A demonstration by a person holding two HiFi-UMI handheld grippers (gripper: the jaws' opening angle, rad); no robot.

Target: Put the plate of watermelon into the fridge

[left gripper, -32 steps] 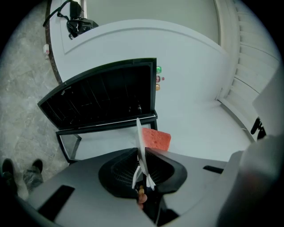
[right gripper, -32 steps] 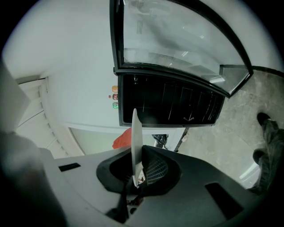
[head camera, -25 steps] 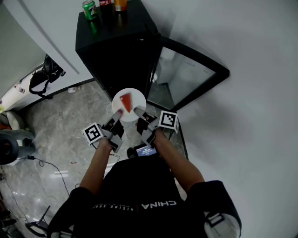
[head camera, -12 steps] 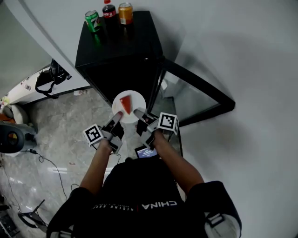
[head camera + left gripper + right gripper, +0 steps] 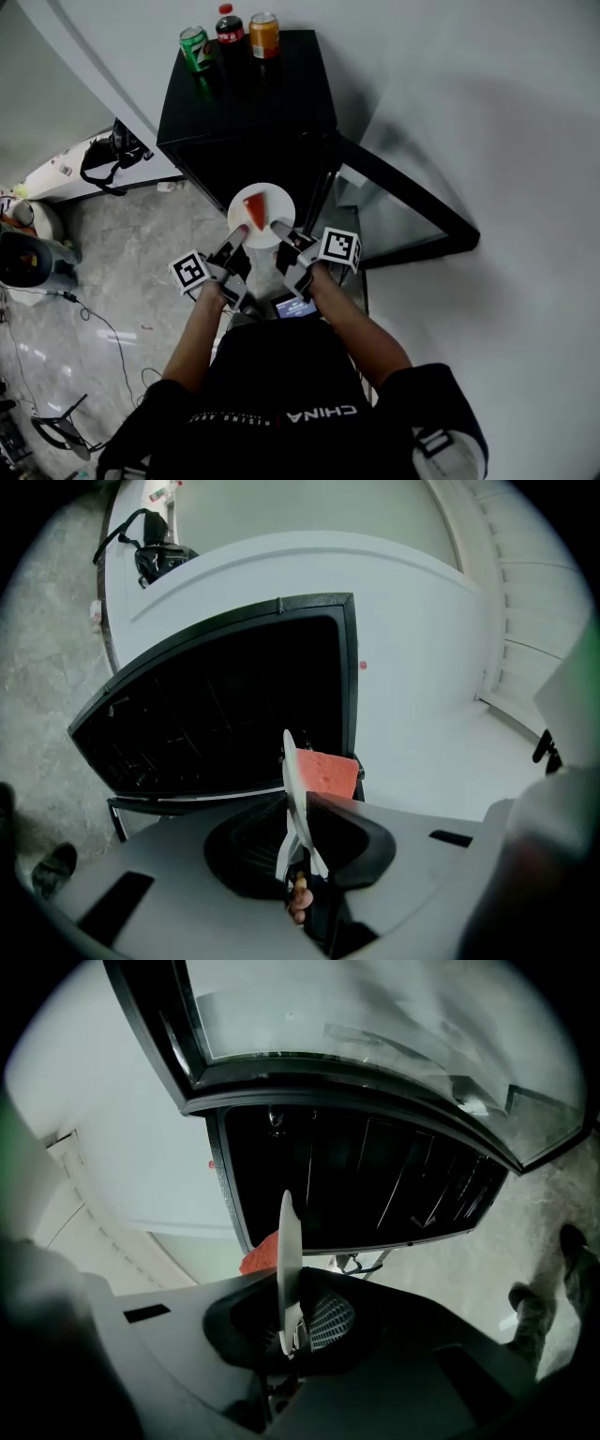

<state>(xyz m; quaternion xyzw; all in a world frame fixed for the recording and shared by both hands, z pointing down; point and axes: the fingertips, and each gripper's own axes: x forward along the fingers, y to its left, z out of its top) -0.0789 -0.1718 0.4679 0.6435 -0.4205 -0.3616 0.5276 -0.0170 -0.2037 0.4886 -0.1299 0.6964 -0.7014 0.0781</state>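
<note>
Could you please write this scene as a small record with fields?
plate: white, carrying one red watermelon slice
left gripper: shut on plate rim
right gripper: shut on plate rim
fridge: black, glass door open, plate in front of it
on fridge top: green can, dark bottle, orange can

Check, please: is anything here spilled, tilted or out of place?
Nothing stands out. The left gripper and right gripper each clamp the plate by its rim, and the slice lies on it. The fridge has its door open. The green can, bottle and orange can on top stand upright.
</note>
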